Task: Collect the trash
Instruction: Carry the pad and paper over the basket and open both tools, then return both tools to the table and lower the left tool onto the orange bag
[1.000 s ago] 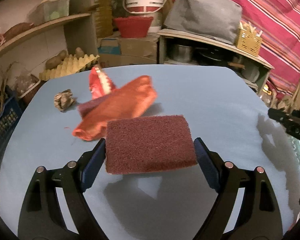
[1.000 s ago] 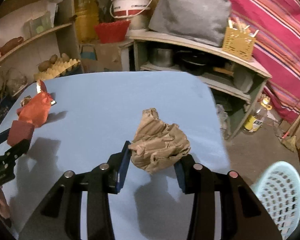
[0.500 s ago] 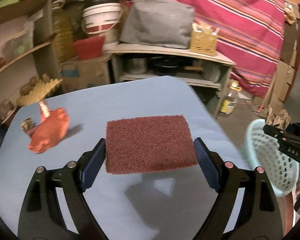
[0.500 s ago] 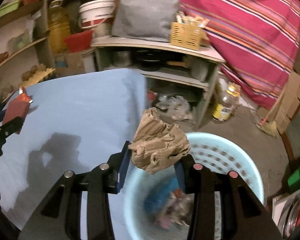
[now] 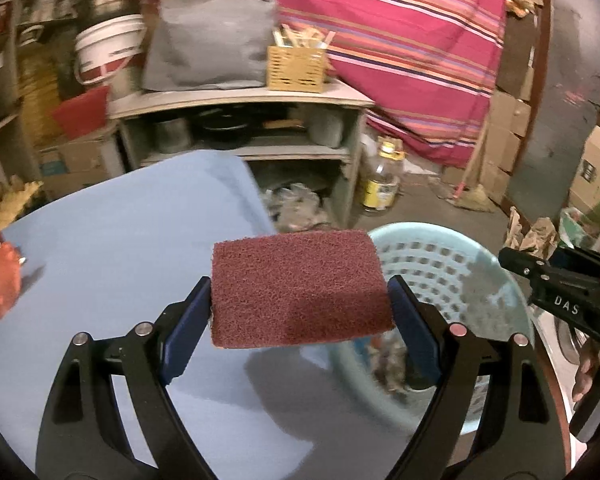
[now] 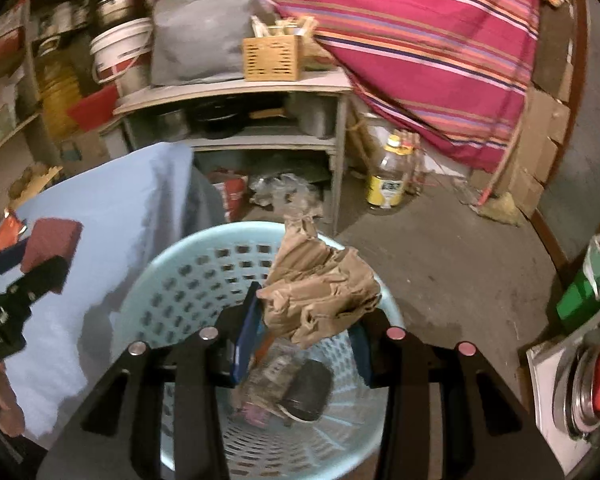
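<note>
Blue table (image 5: 112, 240) beside cluttered shelves (image 5: 240, 100)

Maroon scouring pad (image 5: 300, 288), tan crumpled paper (image 6: 320, 292), pale-blue basket (image 6: 172, 276)

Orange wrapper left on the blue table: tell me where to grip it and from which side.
The orange wrapper lies crumpled near the blue table's far left edge. Come down from above and pinch across its narrow middle, jaws closing side to side; it looks soft and bunched, so it should squash into a grip. Both grippers are full now, so free one first.
</note>
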### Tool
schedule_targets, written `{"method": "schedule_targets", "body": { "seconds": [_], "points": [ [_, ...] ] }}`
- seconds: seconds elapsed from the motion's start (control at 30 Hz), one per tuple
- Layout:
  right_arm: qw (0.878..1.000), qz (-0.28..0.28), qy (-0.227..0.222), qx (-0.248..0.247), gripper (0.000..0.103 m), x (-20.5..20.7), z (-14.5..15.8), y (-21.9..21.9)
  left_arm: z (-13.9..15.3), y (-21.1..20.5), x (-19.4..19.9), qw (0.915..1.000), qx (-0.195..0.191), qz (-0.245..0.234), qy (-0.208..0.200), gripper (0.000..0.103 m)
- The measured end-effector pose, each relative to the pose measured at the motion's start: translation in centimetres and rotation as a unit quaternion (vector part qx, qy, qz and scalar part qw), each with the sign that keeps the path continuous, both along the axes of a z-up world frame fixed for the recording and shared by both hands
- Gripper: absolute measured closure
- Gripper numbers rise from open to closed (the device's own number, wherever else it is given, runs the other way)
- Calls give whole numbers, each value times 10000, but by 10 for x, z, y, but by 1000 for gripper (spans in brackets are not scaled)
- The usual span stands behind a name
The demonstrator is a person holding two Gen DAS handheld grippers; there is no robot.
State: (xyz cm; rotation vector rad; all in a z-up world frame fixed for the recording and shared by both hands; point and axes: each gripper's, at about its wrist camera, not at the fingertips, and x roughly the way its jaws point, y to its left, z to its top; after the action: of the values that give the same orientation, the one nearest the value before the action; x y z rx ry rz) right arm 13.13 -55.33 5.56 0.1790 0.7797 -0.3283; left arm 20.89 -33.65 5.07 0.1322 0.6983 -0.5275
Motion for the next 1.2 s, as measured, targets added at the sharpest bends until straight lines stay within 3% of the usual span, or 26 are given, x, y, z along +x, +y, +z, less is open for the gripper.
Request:
{"method": "schedule_targets", "body": {
  "seconds": [0.27, 0.43, 0.53, 0.93, 1.0, 1.03, 1.2],
  "points": [
    [9997, -197, 86, 107, 62, -10, -10, -25, -3, -52, -11, 9990, -55, -395, 200, 18],
    [9995, -249, 72, 160, 62, -10, -11, -33, 8, -64, -16, 9985, -68, -539, 105, 15],
    [9996, -248, 50, 159, 62, -10, -9, -32, 16, -62, -18, 9986, -110, -523, -3, 7],
    [9998, -5, -5, 183, 60, 1, -5, -2, 27, -9, -10, 9998, -73, -160, -138, 6],
    [9997, -18, -7, 227, 35, 4, -7, 4, 29, 6, -7, 9998, -46, -40, -200, 6],
    [9997, -38, -27, 229, 29, 4, -7, 7, 30, 16, -5, 9997, -32, 33, -221, 6],
    [9996, -203, 69, 201, 18, 11, -16, 16, 33, 73, 6, 9986, 35, 439, -297, 6]
  ]
}}
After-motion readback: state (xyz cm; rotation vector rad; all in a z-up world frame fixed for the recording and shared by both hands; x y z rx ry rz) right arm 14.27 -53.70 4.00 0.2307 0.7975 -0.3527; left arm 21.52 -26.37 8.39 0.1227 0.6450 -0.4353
